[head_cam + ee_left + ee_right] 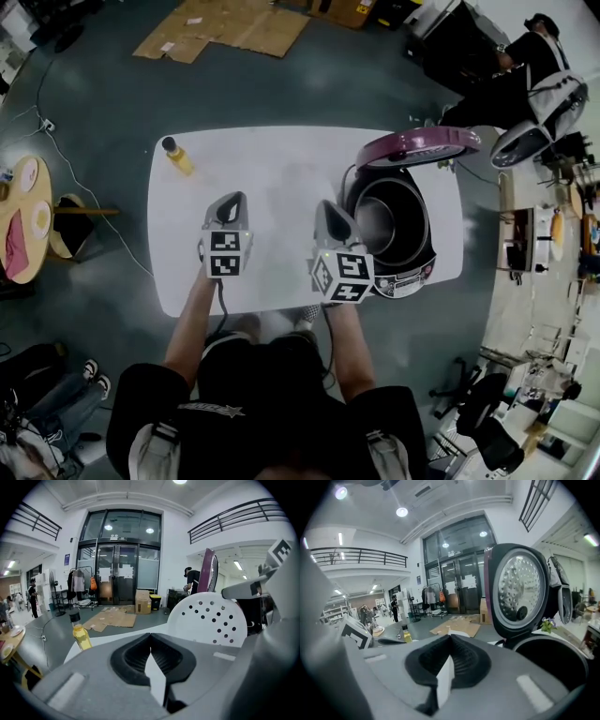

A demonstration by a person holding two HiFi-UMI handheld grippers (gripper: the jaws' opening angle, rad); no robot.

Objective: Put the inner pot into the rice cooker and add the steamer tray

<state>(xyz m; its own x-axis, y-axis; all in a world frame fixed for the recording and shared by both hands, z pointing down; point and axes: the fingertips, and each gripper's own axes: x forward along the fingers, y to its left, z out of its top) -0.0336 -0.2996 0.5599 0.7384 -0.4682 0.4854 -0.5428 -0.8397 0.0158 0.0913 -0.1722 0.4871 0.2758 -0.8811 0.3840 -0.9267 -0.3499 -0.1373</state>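
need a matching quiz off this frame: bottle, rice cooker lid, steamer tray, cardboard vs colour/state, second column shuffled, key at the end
Things:
1. bottle
2. rice cooker lid
3. steamer tray
4. cardboard

Colour or state:
A. brown, lying flat
B. white, dotted with round holes
C. purple-rimmed, hinged up and open
D. yellow contents, dark cap

Pairs: 1-D, 2-C, 3-B, 4-A
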